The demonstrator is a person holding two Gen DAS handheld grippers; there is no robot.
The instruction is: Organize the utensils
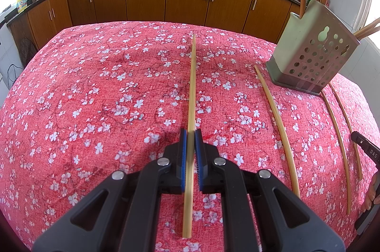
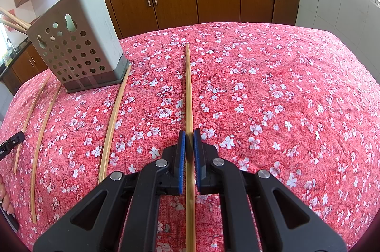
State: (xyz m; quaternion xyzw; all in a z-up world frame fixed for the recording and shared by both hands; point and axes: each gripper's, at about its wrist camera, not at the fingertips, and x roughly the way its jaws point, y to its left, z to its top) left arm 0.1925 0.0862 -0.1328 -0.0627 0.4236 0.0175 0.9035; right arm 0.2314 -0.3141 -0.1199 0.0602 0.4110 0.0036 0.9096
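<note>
Across the floral tabletop (image 1: 95, 90), we keep each gripper, left gripper (image 1: 190, 133) and right gripper (image 2: 189, 132), clamped mid-shaft on one chopstick (image 1: 192, 76) (image 2: 188, 86), aligned for upright insertion into the perforated holder (image 1: 315, 48) standing between them.

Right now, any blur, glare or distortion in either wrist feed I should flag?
Left wrist view: chopstick smears with blur between the left gripper pads, straight chopsticks bow near the right edge, window blown out. Right wrist view: held chopstick in the right gripper sharp, window top right overexposed, holder leans from fisheye.
</note>
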